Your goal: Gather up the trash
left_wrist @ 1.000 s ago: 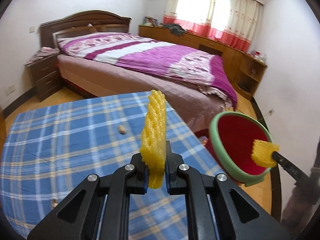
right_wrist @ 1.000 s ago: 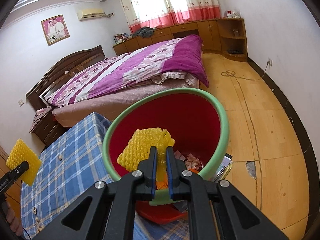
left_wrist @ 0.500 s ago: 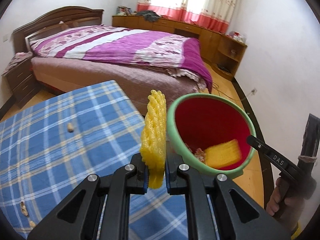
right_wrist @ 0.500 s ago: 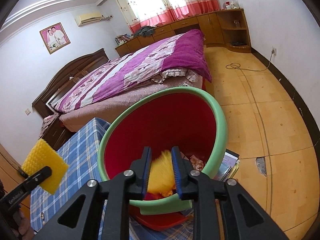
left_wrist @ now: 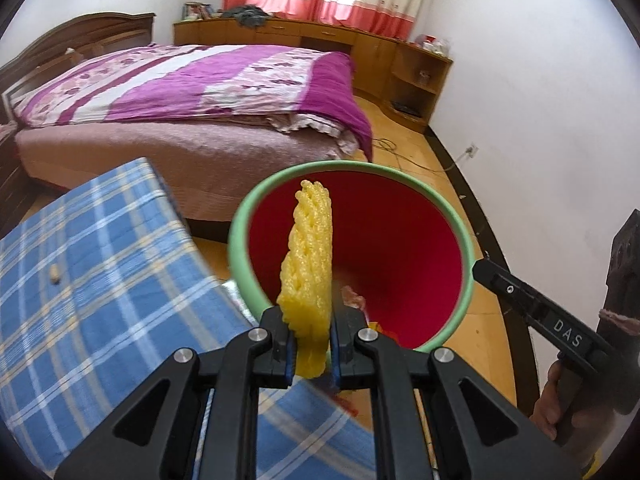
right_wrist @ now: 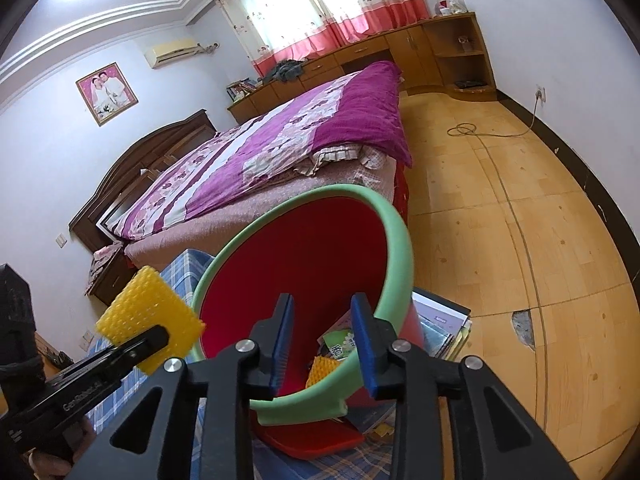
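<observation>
The right tool, jaws just spread and empty, hangs above the bin, its yellow foam dropped inside. The left tool clamps another foam piece ahead of the rim; crumbs remain on the table.

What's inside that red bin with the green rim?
In the red bin lie a yellow foam net, a green printed wrapper and some pinkish scraps. The rim and the right gripper's fingers hide the rest of the bottom.

Home bedroom, quilted bed, curtained window
</observation>
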`<action>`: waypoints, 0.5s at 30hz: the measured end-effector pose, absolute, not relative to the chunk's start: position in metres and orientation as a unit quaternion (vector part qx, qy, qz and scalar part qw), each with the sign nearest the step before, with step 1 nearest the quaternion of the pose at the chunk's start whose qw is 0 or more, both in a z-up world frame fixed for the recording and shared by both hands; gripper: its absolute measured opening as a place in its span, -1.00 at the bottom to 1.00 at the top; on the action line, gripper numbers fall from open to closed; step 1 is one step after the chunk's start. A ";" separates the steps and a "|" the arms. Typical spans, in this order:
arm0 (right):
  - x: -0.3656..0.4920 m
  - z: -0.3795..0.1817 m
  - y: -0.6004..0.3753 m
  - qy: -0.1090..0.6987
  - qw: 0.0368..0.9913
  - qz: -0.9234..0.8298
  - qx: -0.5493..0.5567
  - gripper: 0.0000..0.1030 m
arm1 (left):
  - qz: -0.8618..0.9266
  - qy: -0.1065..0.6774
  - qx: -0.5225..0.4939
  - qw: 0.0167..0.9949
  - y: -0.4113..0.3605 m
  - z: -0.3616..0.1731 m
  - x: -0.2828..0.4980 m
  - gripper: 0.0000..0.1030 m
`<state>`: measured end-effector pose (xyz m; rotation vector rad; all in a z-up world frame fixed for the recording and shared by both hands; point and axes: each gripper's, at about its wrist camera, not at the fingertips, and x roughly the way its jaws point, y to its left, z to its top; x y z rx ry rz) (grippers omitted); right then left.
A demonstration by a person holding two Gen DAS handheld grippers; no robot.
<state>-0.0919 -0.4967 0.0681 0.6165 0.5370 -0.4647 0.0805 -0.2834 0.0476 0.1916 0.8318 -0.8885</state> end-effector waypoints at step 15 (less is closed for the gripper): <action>-0.098 0.070 -0.487 0.262 0.894 -0.208 0.300 0.21 | -0.388 0.411 0.077 0.821 -0.272 0.045 0.080 -0.21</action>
